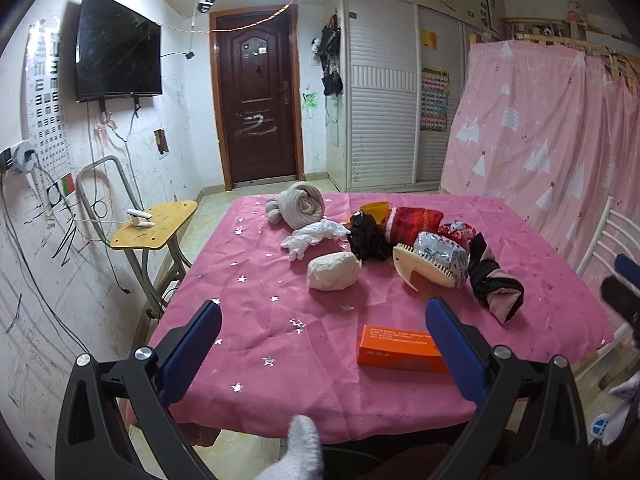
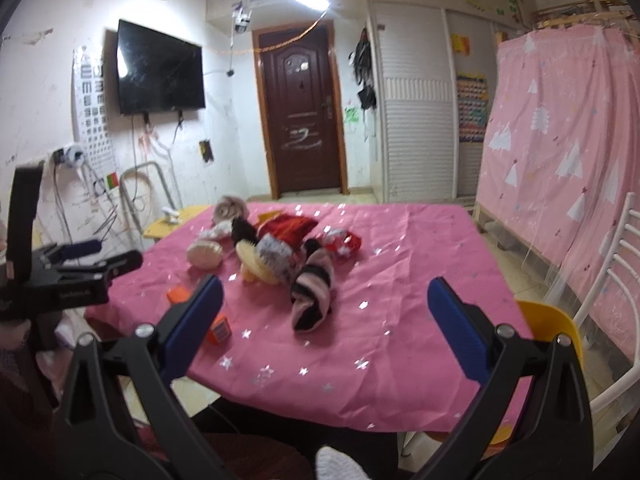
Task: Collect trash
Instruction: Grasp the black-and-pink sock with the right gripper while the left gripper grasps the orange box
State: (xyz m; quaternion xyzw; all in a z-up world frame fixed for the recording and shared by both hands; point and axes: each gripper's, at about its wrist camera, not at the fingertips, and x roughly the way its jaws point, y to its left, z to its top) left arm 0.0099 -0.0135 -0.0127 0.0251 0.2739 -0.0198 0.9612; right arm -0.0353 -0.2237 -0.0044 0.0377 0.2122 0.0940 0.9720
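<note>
Where the right wrist view was blurred, the pile on the desk could not be itemised with confidence; only a striped pink-and-black sock and a cream comb read clearly there. The orange box was largely hidden behind that tool's left finger, showing only two corners.

Left wrist view was sharper. The orange box lay flat near the desk's near edge, long axis running left-right, its right end covered by a blue finger pad. Crumpled white tissue lay mid-desk, just behind a white paper wad; a silver wrapper sat against the comb, whose teeth faced the near-right. The sock ran diagonally, toe toward the near edge.

Left tool: fingers wide apart, holding nothing, hovering over the near desk edge. Right tool: fingers wide apart, holding nothing.

Only the right wrist view showed the left tool from outside, at the left border; only the left view showed a wooden stool clearly.
</note>
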